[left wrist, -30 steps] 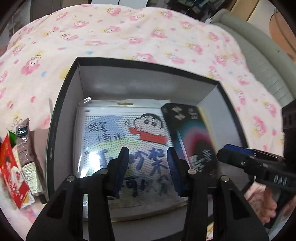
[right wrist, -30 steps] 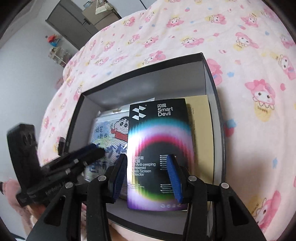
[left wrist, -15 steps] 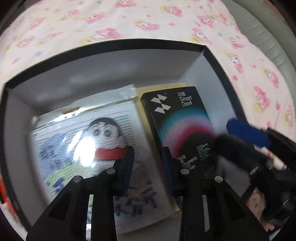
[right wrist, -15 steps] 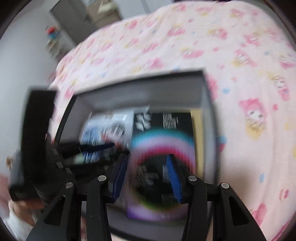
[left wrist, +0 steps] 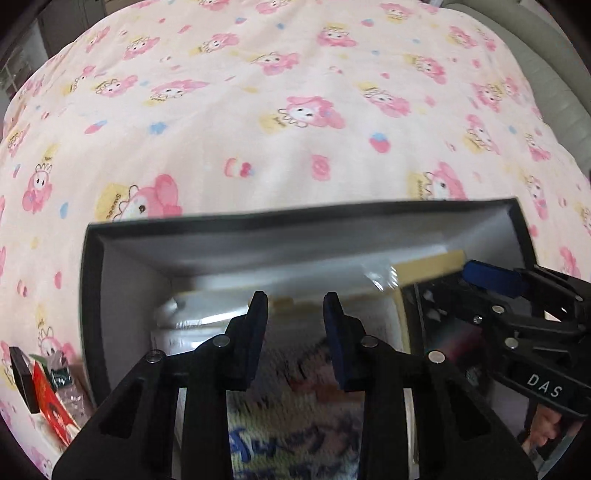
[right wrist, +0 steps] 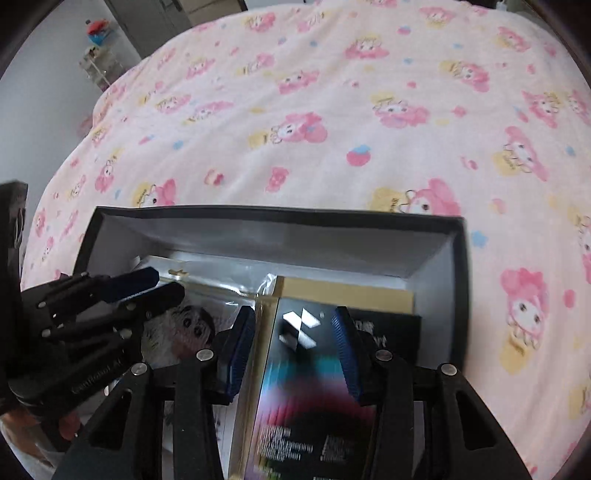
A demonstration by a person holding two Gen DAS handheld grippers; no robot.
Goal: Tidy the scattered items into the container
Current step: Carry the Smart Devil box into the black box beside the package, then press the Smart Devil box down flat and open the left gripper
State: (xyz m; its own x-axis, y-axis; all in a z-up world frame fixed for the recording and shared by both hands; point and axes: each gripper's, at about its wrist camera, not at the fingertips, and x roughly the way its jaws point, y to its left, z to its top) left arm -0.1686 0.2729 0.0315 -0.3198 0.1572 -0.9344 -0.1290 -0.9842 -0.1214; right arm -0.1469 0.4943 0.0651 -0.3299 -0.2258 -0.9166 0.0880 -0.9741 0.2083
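Observation:
The container is a black box (left wrist: 295,218) with grey inner walls, standing on a pink cartoon-print bedsheet. In it lie a clear-wrapped cartoon bead pack (left wrist: 295,406), a black "Smart Devil" screen-protector box (right wrist: 306,369) and a tan flat packet (right wrist: 343,291) under that box. My left gripper (left wrist: 295,332) hovers over the cartoon pack, its jaws a little apart with nothing between them. My right gripper (right wrist: 291,347) hovers over the black box, which is wider than the gap; its pads do not press on it. Each gripper shows in the other's view: right (left wrist: 491,280), left (right wrist: 147,284).
Outside the box's left wall lie a red snack packet (left wrist: 51,406), a clear wrapped packet and a small black block (left wrist: 22,373). The bedsheet (left wrist: 295,92) stretches beyond the box. A grey padded edge (left wrist: 554,74) runs at the right; a cabinet (right wrist: 147,18) stands far off.
Both grippers have moved over the box toward its far wall, so the box now sits low in both views. The left jaws narrowed a little. The items in the box lie as before.

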